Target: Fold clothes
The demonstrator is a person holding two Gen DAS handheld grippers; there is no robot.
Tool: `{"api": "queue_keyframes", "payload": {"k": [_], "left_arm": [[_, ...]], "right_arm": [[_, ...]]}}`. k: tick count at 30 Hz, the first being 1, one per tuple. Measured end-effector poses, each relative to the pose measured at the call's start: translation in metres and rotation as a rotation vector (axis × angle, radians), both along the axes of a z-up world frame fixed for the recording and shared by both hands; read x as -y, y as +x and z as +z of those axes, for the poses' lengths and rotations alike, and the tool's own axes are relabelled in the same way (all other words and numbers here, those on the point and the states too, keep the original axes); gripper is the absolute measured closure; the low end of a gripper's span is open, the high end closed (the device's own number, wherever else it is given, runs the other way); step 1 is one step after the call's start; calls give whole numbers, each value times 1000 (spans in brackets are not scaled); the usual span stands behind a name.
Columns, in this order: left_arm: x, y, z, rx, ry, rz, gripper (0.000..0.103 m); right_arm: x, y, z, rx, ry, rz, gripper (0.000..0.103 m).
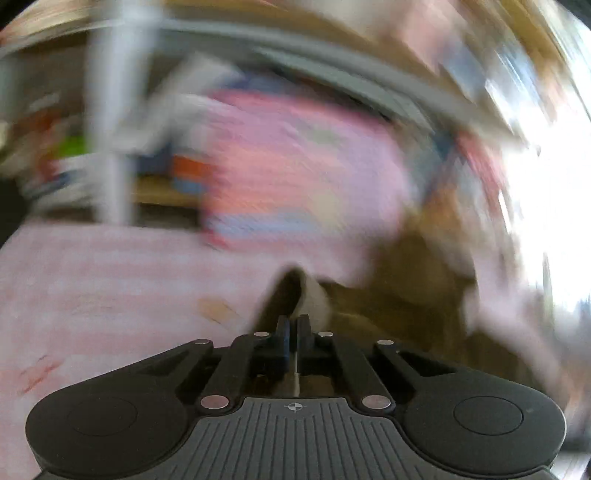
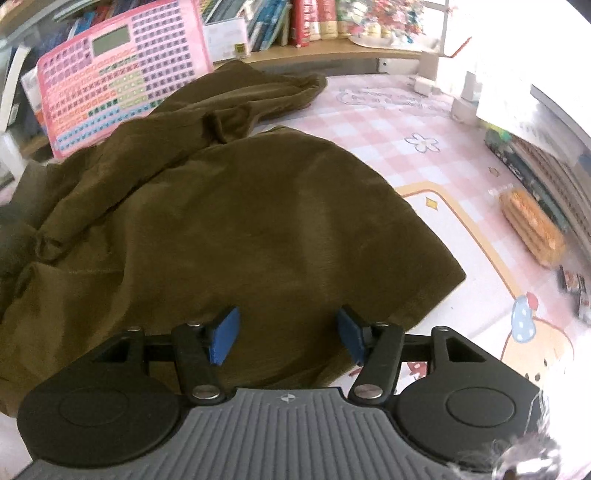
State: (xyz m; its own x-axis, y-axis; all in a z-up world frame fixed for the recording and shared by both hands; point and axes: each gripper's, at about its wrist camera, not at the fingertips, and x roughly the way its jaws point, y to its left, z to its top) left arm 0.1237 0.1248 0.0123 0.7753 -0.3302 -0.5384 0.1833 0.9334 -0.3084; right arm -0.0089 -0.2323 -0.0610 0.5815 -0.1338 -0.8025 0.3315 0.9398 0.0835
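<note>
Lying rumpled on the pink checked tablecloth (image 2: pixel 436 155), the olive-brown fabric garment (image 2: pixel 258 221) is spreading just ahead of the right claw (image 2: pixel 286 334), whose blue pads are standing spread and empty. The left claw (image 1: pixel 293 338) is showing its fingers pressed together, though blur is hiding whether cloth is between them; folding is looking barely begun.

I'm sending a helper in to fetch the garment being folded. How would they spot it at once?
Look at the pink checked tablecloth in front of the bookshelf. Spread across its left part is the olive-brown garment, one end bunched toward the pink chart. It is the only dark, plain cloth there; everything around it is pastel or patterned.
</note>
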Motion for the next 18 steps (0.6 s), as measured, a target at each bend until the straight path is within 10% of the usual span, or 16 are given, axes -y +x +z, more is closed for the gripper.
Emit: {"api": "queue_keyframes", "payload": {"k": [3, 6, 11, 18], "left_arm": [[-71, 7, -2, -15, 2, 286, 103], [-110, 22, -30, -141, 32, 332, 103], [-108, -3, -21, -81, -112, 230, 88], [-49, 3, -46, -179, -13, 70, 81]], "right_arm": [[6, -5, 2, 4, 8, -28, 47], [9, -8, 2, 9, 28, -41, 47], [6, -6, 2, -1, 29, -26, 46], [2, -5, 3, 3, 38, -8, 45]]}}
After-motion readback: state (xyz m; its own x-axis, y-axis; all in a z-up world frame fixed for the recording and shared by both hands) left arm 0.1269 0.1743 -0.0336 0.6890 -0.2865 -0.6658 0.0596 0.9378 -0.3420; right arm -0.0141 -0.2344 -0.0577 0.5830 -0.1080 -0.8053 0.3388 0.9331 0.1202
